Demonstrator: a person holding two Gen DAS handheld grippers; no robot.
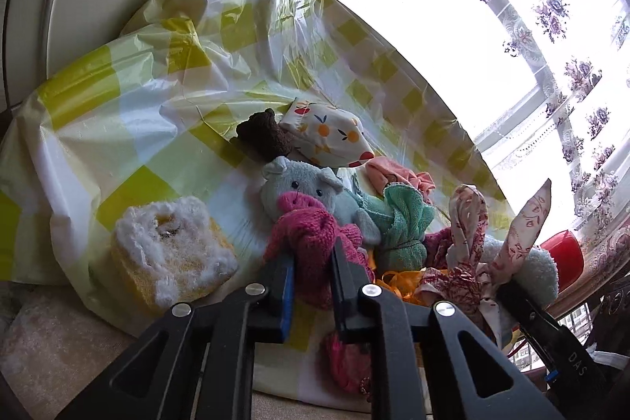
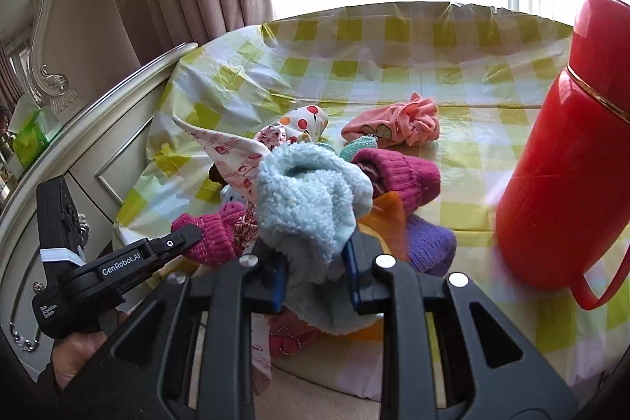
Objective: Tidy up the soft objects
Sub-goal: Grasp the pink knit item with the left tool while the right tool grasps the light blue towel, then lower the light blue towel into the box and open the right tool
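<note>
Checked tablecloth (image 2: pixel 393 73) beneath both grippers, left (image 1: pixel 313 276) clamping pink knit (image 1: pixel 311 235), right (image 2: pixel 315 274) clamping blue fleece (image 2: pixel 311 195).

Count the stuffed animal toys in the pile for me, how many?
2. A grey plush mouse with a pink snout lies mid-pile; a small dark brown teddy bear sits just behind it against the fruit-print cloth. More may hide under the clothes.

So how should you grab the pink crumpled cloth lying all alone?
Pinch the raised bunched folds at the right end of the pink cloth, coming down from above. It lies flat and apart from the pile on the checked tablecloth, so the puffed-up folds give the fingers something to close on.
</note>
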